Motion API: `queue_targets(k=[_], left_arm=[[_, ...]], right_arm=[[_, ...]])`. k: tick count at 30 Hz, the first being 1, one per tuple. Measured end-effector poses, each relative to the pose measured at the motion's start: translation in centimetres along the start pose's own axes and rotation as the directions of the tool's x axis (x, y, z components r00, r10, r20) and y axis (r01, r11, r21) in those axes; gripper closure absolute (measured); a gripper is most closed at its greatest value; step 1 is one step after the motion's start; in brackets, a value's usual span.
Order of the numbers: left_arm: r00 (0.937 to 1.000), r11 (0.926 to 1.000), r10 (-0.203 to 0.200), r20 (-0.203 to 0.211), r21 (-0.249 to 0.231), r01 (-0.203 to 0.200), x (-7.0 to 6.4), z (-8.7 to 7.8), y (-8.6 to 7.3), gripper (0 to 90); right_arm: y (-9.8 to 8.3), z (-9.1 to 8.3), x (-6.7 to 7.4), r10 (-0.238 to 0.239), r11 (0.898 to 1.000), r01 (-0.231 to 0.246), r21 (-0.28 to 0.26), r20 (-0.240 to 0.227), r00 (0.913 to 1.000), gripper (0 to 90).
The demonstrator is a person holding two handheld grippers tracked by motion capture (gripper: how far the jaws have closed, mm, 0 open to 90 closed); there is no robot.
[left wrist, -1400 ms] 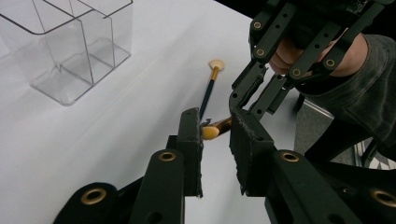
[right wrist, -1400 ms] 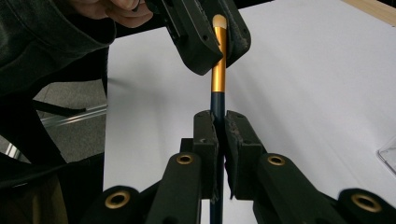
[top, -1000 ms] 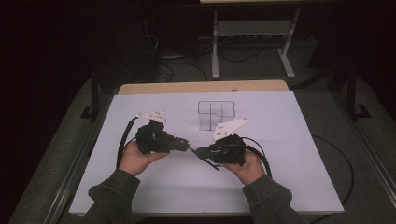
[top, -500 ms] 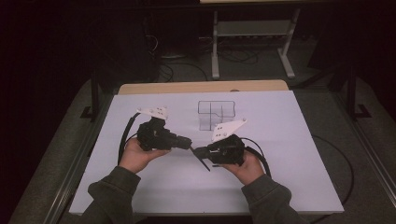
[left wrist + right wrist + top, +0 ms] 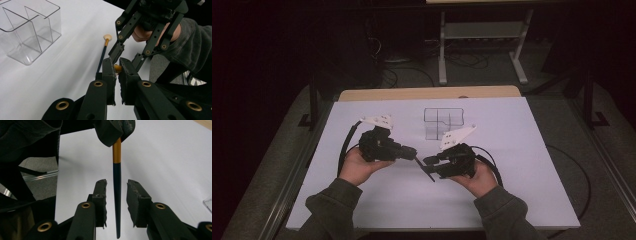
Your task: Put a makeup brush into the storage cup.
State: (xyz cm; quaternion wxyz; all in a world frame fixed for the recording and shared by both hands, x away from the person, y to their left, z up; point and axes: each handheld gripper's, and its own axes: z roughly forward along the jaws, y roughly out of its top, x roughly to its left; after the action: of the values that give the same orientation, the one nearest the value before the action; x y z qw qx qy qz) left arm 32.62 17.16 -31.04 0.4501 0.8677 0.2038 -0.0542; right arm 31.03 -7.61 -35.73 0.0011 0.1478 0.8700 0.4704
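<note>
Also, second brush [image 5: 105, 47] on table [image 5: 62, 65].

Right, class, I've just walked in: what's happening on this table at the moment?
A person holds a gripper in each hand above a white table. The left gripper is shut on the gold band of a dark blue brush. The right gripper is open, its jaws on either side of the handle without touching it. A clear divided organiser stands empty nearby.

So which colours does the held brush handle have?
The brush handle is dark blue with a gold band, clearest in the right gripper view.
</note>
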Motion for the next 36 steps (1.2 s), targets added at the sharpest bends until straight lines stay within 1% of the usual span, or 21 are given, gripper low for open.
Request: queue_targets(k=[3,4,5,7,9,11,13,16,18,19,23,25,26,27,28,29,30,34,35,36], left_arm=[[1.0000,1.0000,0.000,-0.004,-0.003,0.000,-0.1,-0.2,0.1,83.4],[0.9999,1.0000,0.007,-0.007,-0.001,-0.007,-0.1,-0.3,0.2,83.4],[1.0000,1.0000,0.005,-0.007,0.000,-0.005,-0.1,-0.3,0.2,83.4],[0.9999,0.9999,0.013,-0.010,0.001,-0.013,-0.1,-0.5,0.3,83.4],[0.9999,0.9999,0.011,-0.012,-0.002,-0.011,-0.1,-0.6,0.4,83.4],[0.9997,0.9998,0.017,-0.018,0.006,-0.017,-0.1,-0.6,0.5,83.4],[0.9996,0.9998,0.020,-0.019,0.008,-0.020,-0.1,-0.7,0.5,83.4],[0.9994,0.9996,0.024,-0.024,0.013,-0.023,-0.1,-0.8,0.6,83.4],[0.9992,0.9995,0.029,-0.027,0.016,-0.028,-0.1,-0.9,0.7,83.4],[0.9991,0.9994,0.029,-0.030,0.018,-0.029,-0.1,-1.0,0.7,83.4],[0.9991,0.9993,0.030,-0.031,0.023,-0.029,-0.1,-1.1,0.8,83.5],[0.9989,0.9990,0.035,-0.032,0.027,-0.034,-0.1,-1.1,0.9,83.4],[0.9987,0.9988,0.037,-0.035,0.033,-0.036,-0.2,-1.1,1.0,83.4],[0.9988,0.9990,0.034,-0.035,0.029,-0.033,-0.2,-1.1,1.0,83.4],[0.9985,0.9988,0.040,-0.037,0.030,-0.039,-0.3,-1.1,1.1,83.4],[0.9985,0.9989,0.040,-0.037,0.027,-0.039,-0.3,-1.1,1.2,83.4],[0.9983,0.9985,0.043,-0.038,0.034,-0.042,-0.4,-1.1,1.3,83.4],[0.9979,0.9981,0.048,-0.045,0.040,-0.046,-0.5,-1.0,1.6,83.4],[0.9974,0.9974,0.057,-0.045,0.047,-0.055,-0.4,-1.1,1.6,83.4],[0.9976,0.9977,0.053,-0.045,0.043,-0.051,-0.5,-1.0,1.7,83.4]], right_arm=[[0.1,-0.2,-0.1,-0.001,1.000,0.001,0.018,-0.002,1.0000,64.9],[0.2,-0.2,-0.1,0.000,1.000,0.000,0.025,0.000,1.0000,64.3],[0.3,-0.3,-0.2,-0.008,0.999,0.008,0.032,0.006,0.9999,63.4],[0.4,-0.5,-0.2,0.002,0.999,-0.002,0.035,0.003,1.0000,62.4],[0.6,-0.6,-0.3,0.001,0.999,-0.002,0.039,0.004,1.0000,60.7],[0.8,-0.8,-0.4,0.005,0.999,-0.006,0.043,0.003,1.0000,60.1],[0.9,-0.9,-0.5,0.008,0.998,-0.008,0.054,0.005,1.0000,57.4],[1.0,-0.9,-0.6,0.000,0.998,0.000,0.067,0.006,1.0000,56.6],[1.2,-0.9,-0.7,0.007,0.997,-0.007,0.076,0.005,1.0000,55.7],[1.3,-1.0,-0.8,-0.008,0.997,0.007,0.083,0.009,0.9999,55.5],[1.6,-1.1,-0.9,0.004,0.997,-0.004,0.083,0.009,1.0000,54.8],[1.7,-1.0,-0.9,0.004,0.996,-0.004,0.084,0.007,1.0000,54.2],[1.7,-1.0,-0.9,-0.005,0.996,0.005,0.090,0.008,1.0000,53.6],[1.7,-1.0,-0.9,0.001,0.996,-0.001,0.094,0.005,1.0000,53.4],[1.8,-1.0,-0.9,0.003,0.995,-0.003,0.096,0.003,1.0000,53.0],[1.9,-1.0,-0.9,-0.005,0.995,0.004,0.098,0.002,1.0000,52.3],[2.0,-0.9,-1.0,-0.013,0.994,0.014,0.105,-0.002,0.9999,51.9],[2.3,-0.9,-0.9,-0.012,0.994,0.013,0.109,-0.009,0.9999,51.3],[2.4,-0.9,-0.9,-0.007,0.994,0.008,0.111,-0.015,0.9999,51.2],[2.5,-0.9,-0.9,-0.012,0.994,0.013,0.113,-0.012,0.9999,50.9]])
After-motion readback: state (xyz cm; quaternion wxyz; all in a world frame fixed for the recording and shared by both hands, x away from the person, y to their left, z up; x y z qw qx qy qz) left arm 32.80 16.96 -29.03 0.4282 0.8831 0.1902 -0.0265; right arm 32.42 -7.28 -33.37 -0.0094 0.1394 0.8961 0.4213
